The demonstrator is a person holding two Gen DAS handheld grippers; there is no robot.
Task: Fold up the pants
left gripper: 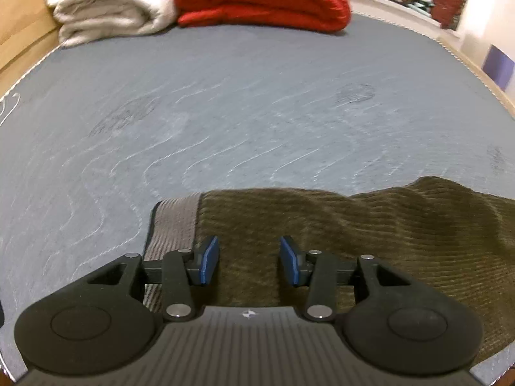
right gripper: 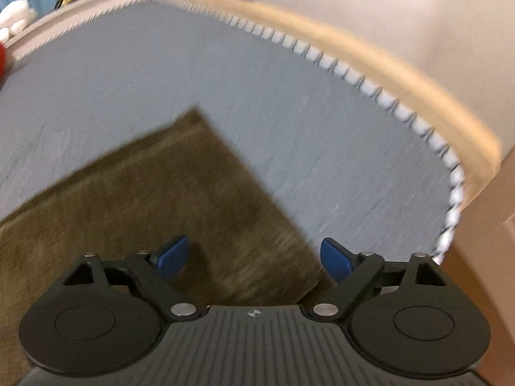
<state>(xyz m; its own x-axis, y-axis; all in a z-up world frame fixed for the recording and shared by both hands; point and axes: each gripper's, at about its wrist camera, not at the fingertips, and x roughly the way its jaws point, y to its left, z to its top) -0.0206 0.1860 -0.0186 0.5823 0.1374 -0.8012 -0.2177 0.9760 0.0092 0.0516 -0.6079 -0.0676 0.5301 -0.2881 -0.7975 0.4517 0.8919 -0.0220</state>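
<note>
On the grey mattress [left gripper: 257, 112], olive corduroy pants [left gripper: 354, 241] lie beneath both grippers. Left gripper [left gripper: 249, 260] and right gripper [right gripper: 254, 257] gape, empty; pinch matching edges squarely before folding.

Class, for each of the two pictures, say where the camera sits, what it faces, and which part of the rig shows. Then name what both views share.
Left wrist: on the left gripper, facing across the olive pants and grey mattress toward folded blankets; open fingers show.
Right wrist: on the right gripper, facing a pants corner and the mattress edge; open fingers show.
Shared: pants, mattress.
</note>
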